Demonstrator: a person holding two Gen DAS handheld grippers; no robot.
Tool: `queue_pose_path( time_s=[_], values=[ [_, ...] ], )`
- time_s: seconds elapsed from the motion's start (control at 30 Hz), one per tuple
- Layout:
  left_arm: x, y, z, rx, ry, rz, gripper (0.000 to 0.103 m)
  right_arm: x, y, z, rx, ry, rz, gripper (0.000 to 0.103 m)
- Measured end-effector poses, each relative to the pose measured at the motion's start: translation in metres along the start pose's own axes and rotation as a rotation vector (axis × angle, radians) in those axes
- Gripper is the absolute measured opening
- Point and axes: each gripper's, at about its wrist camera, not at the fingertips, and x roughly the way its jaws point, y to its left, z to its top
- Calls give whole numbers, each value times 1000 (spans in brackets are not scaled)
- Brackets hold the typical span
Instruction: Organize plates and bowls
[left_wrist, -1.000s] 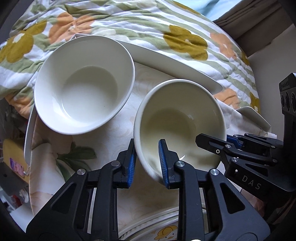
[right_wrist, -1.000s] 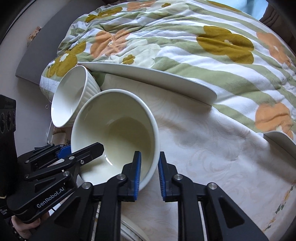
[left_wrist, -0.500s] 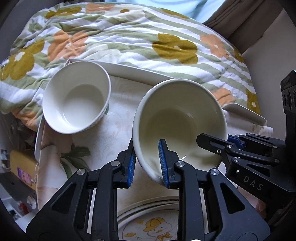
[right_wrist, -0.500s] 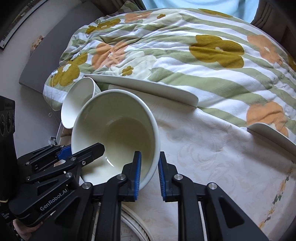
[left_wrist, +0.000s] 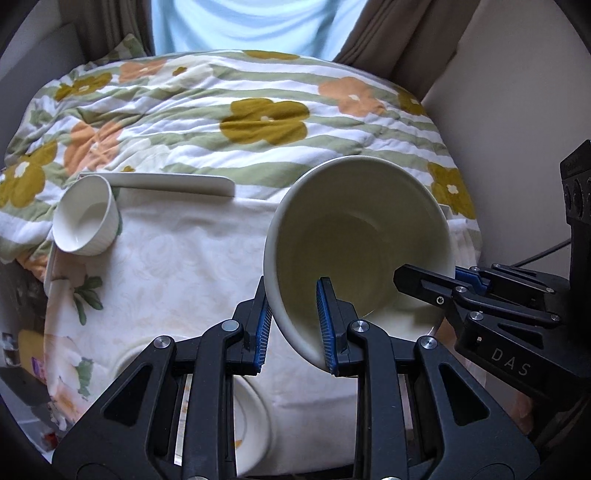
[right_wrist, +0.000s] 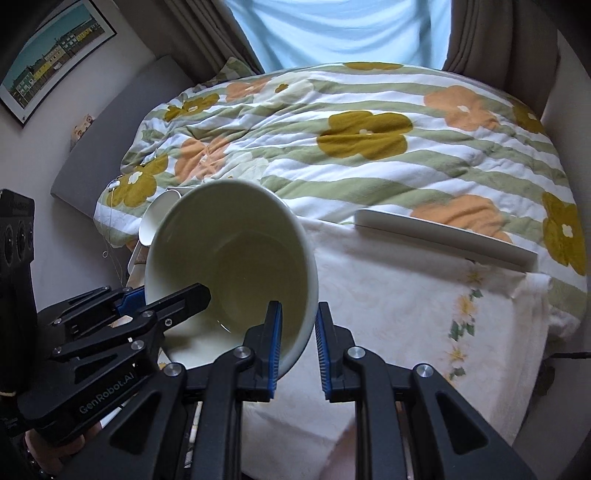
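Note:
A large cream bowl (left_wrist: 354, 236) (right_wrist: 229, 258) hangs in the air above the table, tilted. My left gripper (left_wrist: 293, 325) is shut on its near-left rim and my right gripper (right_wrist: 297, 332) is shut on its near-right rim. Each gripper shows in the other's view, my right gripper (left_wrist: 454, 280) and my left gripper (right_wrist: 147, 295). A small ribbed white bowl (left_wrist: 85, 221) stands at the table's far left; only its rim (right_wrist: 155, 218) peeks out behind the large bowl. A round plate (left_wrist: 255, 421) lies below my left gripper.
A long white rectangular plate (left_wrist: 173, 182) lies along the table's far edge, and another long plate (right_wrist: 443, 236) at the far right. The cream floral tablecloth (left_wrist: 184, 273) covers the table. Behind is a bed with a flowered quilt (left_wrist: 258, 110) and a curtained window.
Both grippers have lifted the large bowl and drawn it back toward me. The small bowl and the long plates now look smaller and farther away. More of the quilt and the window shows.

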Motion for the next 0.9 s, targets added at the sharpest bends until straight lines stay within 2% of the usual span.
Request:
queue_pose_path(
  time_s=[0.23, 0.37, 0.57, 0.9],
  values=[
    [3, -84, -47, 59, 27, -44, 21, -42, -56, -55, 59, -13, -49, 16],
    [17, -116, -73, 92, 87, -71, 21, -47, -81, -85, 108, 11, -59, 16],
    [44, -135, -98, 152, 188, -80, 21, -34, -101, -122, 190, 60, -71, 16],
    [84, -140, -106, 262, 289, -44, 21, -5, -115, -155, 336, 94, -70, 16]
  ],
)
